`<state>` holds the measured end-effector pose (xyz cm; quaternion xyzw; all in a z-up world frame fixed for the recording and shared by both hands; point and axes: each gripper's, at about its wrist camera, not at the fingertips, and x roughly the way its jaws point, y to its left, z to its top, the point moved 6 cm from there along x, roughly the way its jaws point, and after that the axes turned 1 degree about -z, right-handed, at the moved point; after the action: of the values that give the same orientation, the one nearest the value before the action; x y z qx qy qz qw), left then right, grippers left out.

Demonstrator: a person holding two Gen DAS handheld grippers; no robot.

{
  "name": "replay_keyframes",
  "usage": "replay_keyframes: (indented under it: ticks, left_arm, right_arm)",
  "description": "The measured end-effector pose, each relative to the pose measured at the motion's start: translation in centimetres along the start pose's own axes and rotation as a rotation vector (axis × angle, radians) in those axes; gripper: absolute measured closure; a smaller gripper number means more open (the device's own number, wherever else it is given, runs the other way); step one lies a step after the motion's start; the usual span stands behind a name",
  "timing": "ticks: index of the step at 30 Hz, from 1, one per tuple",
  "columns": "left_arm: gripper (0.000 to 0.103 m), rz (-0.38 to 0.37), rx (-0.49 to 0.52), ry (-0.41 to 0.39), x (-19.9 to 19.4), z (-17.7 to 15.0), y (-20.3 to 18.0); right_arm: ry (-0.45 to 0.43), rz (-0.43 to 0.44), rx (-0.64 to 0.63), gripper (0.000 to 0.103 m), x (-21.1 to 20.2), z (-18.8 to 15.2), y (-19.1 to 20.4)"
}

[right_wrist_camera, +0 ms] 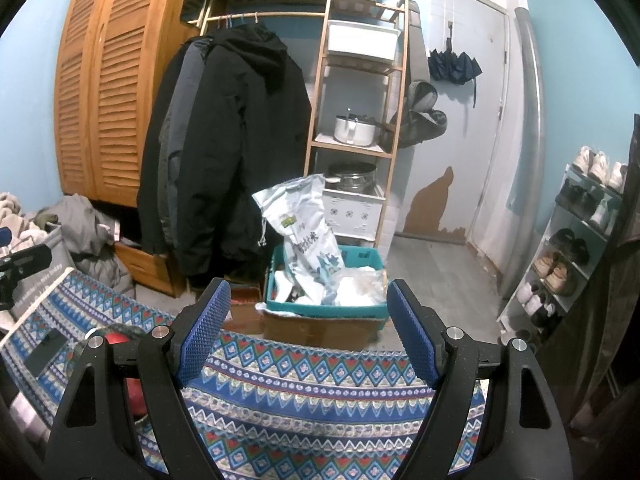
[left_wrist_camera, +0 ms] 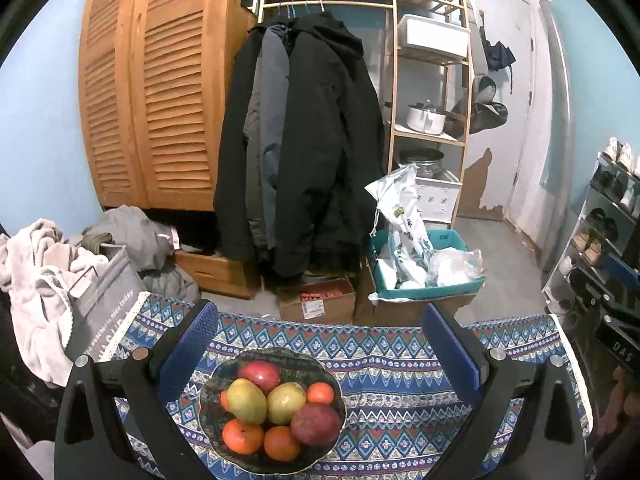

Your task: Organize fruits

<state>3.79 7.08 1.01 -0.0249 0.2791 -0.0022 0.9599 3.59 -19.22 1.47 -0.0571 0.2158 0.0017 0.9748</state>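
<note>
Fruit bowl (left_wrist_camera: 272, 408) nearest; grey bag (left_wrist_camera: 108, 312) partly reads "nice today".

Left gripper (left_wrist_camera: 320, 344): your jaws stand wide apart, empty, tilted down above the fruit bowl (left_wrist_camera: 216, 428).
Right gripper (right_wrist_camera: 308, 328): your jaws are parted, empty, right of the bowl.
</note>
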Motion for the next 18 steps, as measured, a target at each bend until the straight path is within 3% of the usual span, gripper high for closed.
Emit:
replay_keyframes:
  ticks: [18]
  left_arm:
    - [0.001, 0.024, 0.024, 0.015, 0.24, -0.16, -0.36]
  right_arm:
    - [-0.004, 0.002, -0.001, 0.024, -0.14, -0.03, -0.04]
